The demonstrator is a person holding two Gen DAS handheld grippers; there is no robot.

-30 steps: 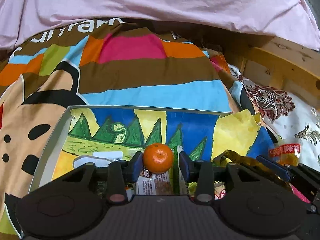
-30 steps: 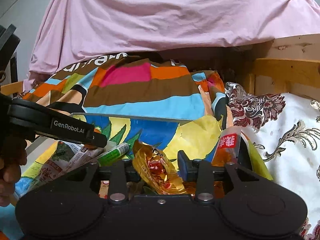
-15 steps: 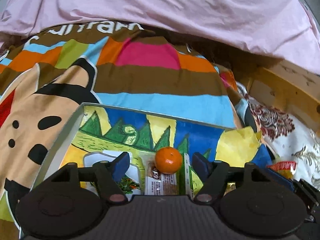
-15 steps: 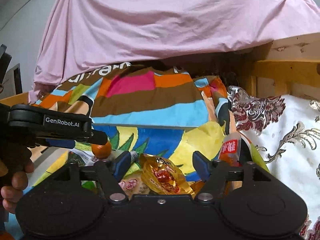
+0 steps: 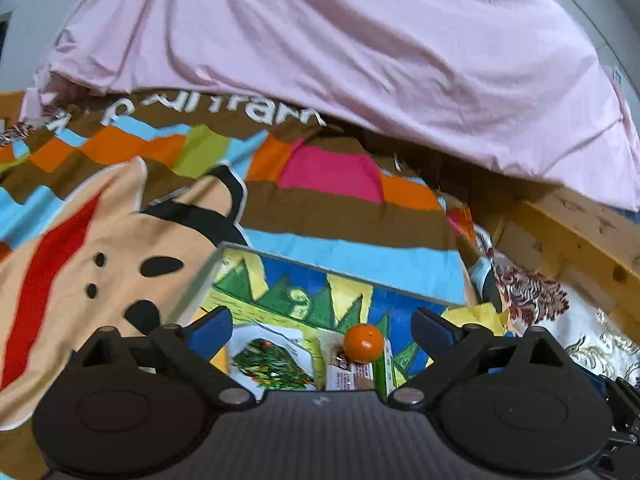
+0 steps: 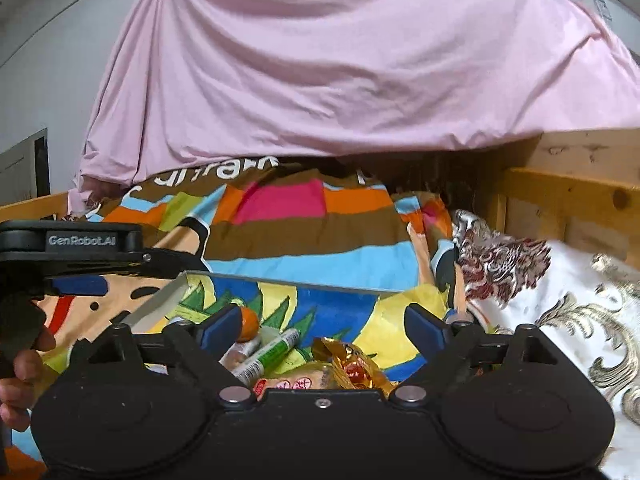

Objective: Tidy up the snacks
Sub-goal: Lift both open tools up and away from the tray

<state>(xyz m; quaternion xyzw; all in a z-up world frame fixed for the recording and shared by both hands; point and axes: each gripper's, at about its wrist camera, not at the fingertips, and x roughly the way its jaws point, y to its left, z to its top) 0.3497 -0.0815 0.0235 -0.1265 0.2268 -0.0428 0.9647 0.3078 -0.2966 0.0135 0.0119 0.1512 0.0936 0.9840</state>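
An open box [image 5: 320, 267] with a painted, colourful inside lies on the bed. In it rest a small orange [image 5: 364, 343], a white packet with a green picture [image 5: 272, 364] and a snack bar [image 5: 347, 372]. My left gripper [image 5: 322, 326] hovers over the box; its jaws are opening wide and touch nothing. In the right wrist view the box [image 6: 280, 282] holds a gold-wrapped snack [image 6: 352, 368], a green tube [image 6: 272, 350] and the orange [image 6: 250, 322], which is half hidden by a finger. My right gripper [image 6: 323, 328] is also opening, with nothing pressed between its pads. The left gripper [image 6: 72, 256] shows at the left.
The box sits on a striped, cartoon-print blanket [image 5: 340, 208]. A pink sheet [image 6: 340, 60] hangs behind it. A wooden bed frame [image 6: 568, 200] and a white cloth with a floral pattern [image 6: 580, 312] lie to the right. A hand [image 6: 20, 364] holds the left gripper's handle.
Both grippers' jaws spread wide and both drew back and upward. The orange stays in the box, clear of the left pads. The gold snack lies in the box, free of the right pads.
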